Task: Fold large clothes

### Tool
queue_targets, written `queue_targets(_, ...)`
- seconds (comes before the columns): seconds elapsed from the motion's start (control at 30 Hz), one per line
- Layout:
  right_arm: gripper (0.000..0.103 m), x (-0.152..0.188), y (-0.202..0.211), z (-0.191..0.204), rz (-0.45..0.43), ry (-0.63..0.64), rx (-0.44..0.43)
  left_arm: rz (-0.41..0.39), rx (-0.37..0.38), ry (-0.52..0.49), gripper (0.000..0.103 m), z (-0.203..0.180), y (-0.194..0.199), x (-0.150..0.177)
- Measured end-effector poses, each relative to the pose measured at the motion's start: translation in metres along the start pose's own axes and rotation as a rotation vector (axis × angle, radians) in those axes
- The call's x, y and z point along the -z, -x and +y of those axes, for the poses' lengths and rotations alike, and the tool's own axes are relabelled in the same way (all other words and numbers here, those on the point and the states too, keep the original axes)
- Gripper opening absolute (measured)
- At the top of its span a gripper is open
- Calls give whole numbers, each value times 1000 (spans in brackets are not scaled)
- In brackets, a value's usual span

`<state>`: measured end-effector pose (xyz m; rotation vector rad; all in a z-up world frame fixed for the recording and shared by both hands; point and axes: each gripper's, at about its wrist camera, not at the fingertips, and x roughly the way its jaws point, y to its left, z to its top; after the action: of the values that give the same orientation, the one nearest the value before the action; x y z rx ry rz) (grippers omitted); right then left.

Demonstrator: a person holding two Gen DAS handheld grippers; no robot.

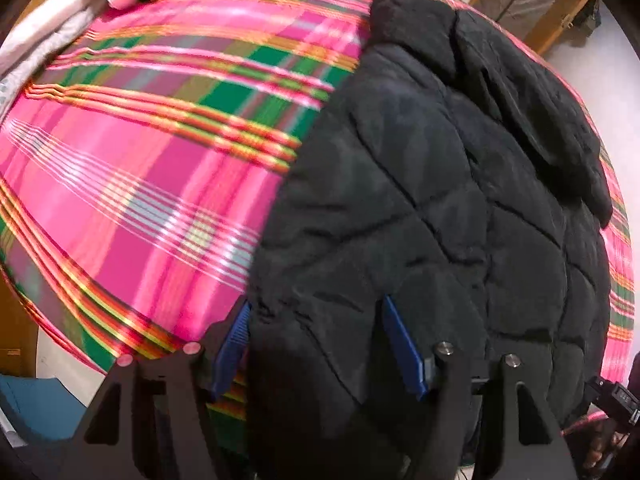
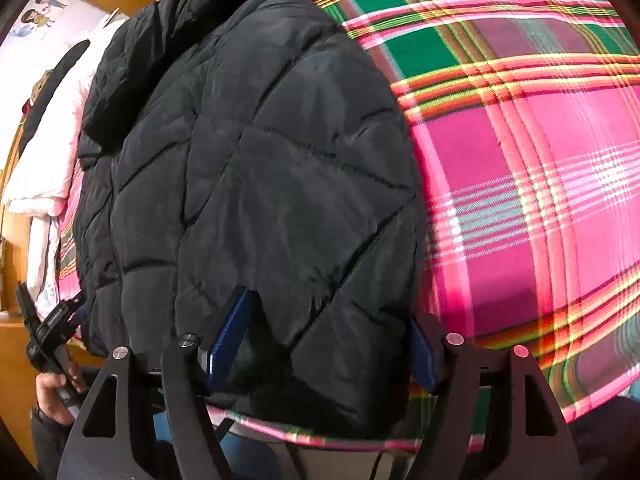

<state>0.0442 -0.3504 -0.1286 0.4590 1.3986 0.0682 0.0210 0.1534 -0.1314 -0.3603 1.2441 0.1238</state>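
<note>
Left wrist view: left gripper (image 1: 316, 340) jaws spread, straddling black quilted jacket (image 1: 440, 200) hem on plaid bedcover (image 1: 140, 180); pad contact unclear. Right gripper (image 2: 332, 340) likewise.

Plaid bedspread (image 1: 160, 200), white bedding (image 2: 44, 152)

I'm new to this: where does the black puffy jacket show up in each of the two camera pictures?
Left wrist view: the black quilted jacket fills the right half, its near hem between the left tongs.
Right wrist view: the jacket fills the left and centre, its near hem between the right tongs.
Shared landmark: the pink plaid bedspread under the jacket.
</note>
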Motion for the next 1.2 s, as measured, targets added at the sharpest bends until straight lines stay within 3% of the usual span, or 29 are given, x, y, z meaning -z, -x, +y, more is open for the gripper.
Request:
queue_targets(0.07, 71, 1, -1, 2, 6, 11, 14, 8, -12, -19, 69, -3, -2, 3)
queue_targets(0.13, 58, -1, -2, 3, 5, 7, 21, 20, -15, -30, 68, -5, -3, 4)
queue_targets(0.17, 45, -2, -1, 3, -1, -1, 17, 26, -12, -39, 65, -7, -3, 4)
queue_targets(0.2, 33, -2, 0, 5, -10, -9, 4, 28, -4, -47, 56, -9, -2, 4)
queue_targets(0.3, 17, -2, 11, 7, -34, -7, -43, 10, 12, -78, 26, -17, 8, 5)
queue_targets(0.33, 16, -1, 17, 11, -48, 3, -67, -5, 31, -77, 19, -18, 15, 5)
queue_targets(0.4, 14, -1, 35, 13, -84, 13, -134, -35, 86, -60, 16, -16, 30, 3)
queue_targets(0.5, 13, -3, 62, 14, -148, 22, -227, -104, 218, -25, 15, -8, 63, -2)
queue_targets(0.67, 12, -14, 96, 17, -252, -3, -339, -206, 325, -3, 14, -4, 107, -20)
queue_targets(0.93, 12, -49, 135, 28, -379, -5, -421, -299, 413, 41, 13, -10, 136, -67)
queue_targets(1.2, 12, -128, 160, 44, -457, -36, -474, -373, 472, 75, 12, -36, 153, -139)
